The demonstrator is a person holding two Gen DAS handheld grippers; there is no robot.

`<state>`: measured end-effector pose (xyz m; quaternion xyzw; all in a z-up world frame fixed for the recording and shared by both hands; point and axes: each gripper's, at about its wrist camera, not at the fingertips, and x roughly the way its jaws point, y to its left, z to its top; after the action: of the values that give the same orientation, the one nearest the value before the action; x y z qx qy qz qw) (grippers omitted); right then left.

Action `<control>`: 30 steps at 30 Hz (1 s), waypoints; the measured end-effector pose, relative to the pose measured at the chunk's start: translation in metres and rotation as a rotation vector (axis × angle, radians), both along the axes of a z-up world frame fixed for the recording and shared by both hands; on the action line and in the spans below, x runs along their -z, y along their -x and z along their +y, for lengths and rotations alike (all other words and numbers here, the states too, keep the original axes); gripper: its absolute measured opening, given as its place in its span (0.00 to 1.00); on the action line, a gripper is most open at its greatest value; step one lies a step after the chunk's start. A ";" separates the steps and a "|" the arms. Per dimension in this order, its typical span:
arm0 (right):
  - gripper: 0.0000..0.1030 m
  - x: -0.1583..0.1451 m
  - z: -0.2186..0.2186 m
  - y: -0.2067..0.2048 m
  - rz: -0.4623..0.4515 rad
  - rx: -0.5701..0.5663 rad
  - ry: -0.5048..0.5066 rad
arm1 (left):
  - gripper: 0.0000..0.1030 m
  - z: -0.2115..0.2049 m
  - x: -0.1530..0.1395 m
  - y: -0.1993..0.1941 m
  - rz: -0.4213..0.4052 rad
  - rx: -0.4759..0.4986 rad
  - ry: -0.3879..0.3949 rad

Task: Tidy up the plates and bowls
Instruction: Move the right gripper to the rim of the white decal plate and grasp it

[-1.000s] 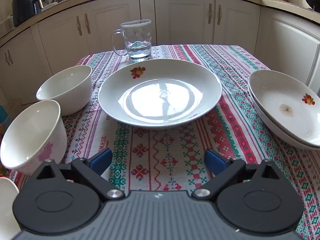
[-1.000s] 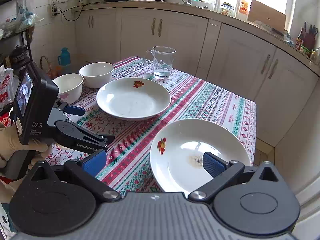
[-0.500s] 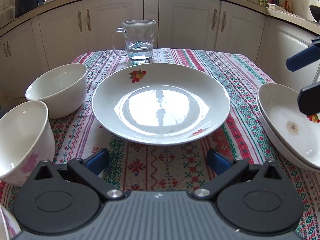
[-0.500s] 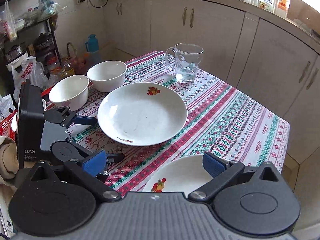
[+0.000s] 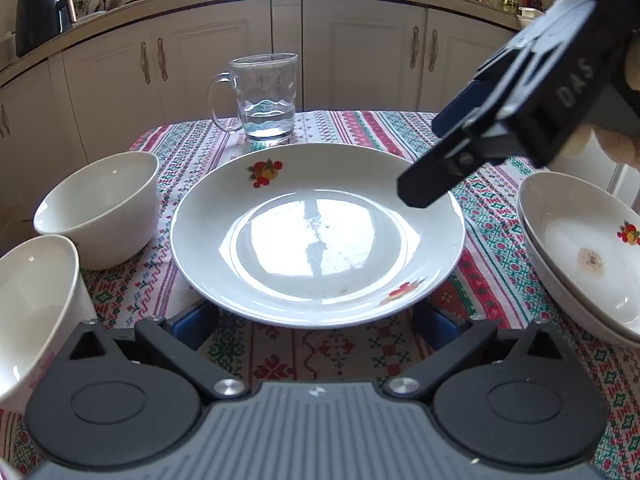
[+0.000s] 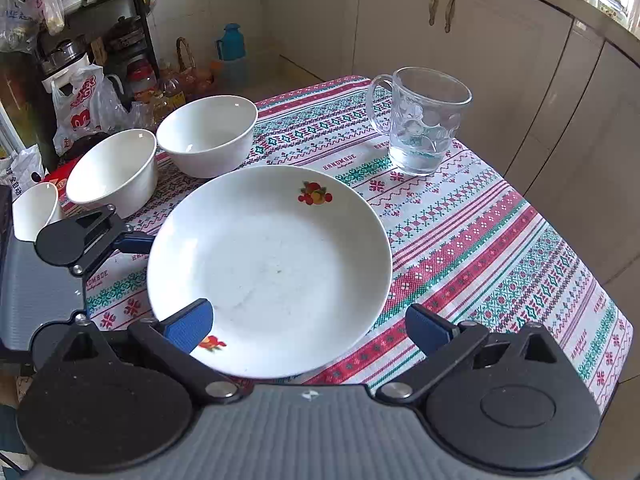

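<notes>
A white plate with fruit prints (image 5: 318, 236) (image 6: 272, 264) lies mid-table. My left gripper (image 5: 316, 326) is open at its near edge, the blue fingertips tucked under the rim. My right gripper (image 6: 308, 326) is open and hovers over the plate's right side; in the left wrist view it (image 5: 496, 120) reaches in from the upper right. Two stacked plates (image 5: 580, 256) lie at the right. Two white bowls (image 5: 100, 208) (image 5: 32, 312) stand at the left; they show in the right wrist view (image 6: 208, 140) (image 6: 114, 170), with a third small bowl (image 6: 34, 210).
A glass mug (image 5: 266, 98) (image 6: 420, 120) with some water stands behind the plate on the patterned tablecloth (image 6: 480, 240). White cabinets (image 5: 360, 56) ring the table. Bags and a blue flask (image 6: 232, 56) crowd the floor at the left.
My left gripper moved forward until its fingertips went under the plate's near rim. My right gripper swung left from the stacked plates to above the middle plate.
</notes>
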<state>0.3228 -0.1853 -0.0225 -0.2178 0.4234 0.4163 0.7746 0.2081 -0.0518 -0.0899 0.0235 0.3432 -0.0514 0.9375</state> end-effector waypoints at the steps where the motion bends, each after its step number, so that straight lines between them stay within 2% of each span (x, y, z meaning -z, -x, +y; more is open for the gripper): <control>1: 1.00 0.002 0.002 -0.005 0.006 -0.003 0.003 | 0.99 0.000 0.000 -0.001 0.000 -0.003 0.001; 9: 1.00 0.019 0.023 -0.051 0.067 -0.040 0.002 | 0.99 0.001 -0.001 -0.002 -0.014 0.003 -0.004; 16: 1.00 0.027 0.046 -0.071 0.103 -0.120 -0.001 | 0.98 0.004 -0.001 -0.003 -0.011 0.005 0.009; 23: 0.84 0.034 0.056 -0.089 0.158 -0.149 -0.017 | 0.98 0.004 0.000 -0.003 -0.012 0.006 0.008; 30: 0.80 0.039 0.061 -0.102 0.228 -0.177 -0.020 | 0.98 0.004 0.000 -0.003 -0.013 0.007 0.005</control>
<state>0.4249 -0.1246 -0.0616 -0.1979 0.4837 0.5094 0.6837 0.2109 -0.0480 -0.0894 0.0225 0.3370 -0.0552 0.9396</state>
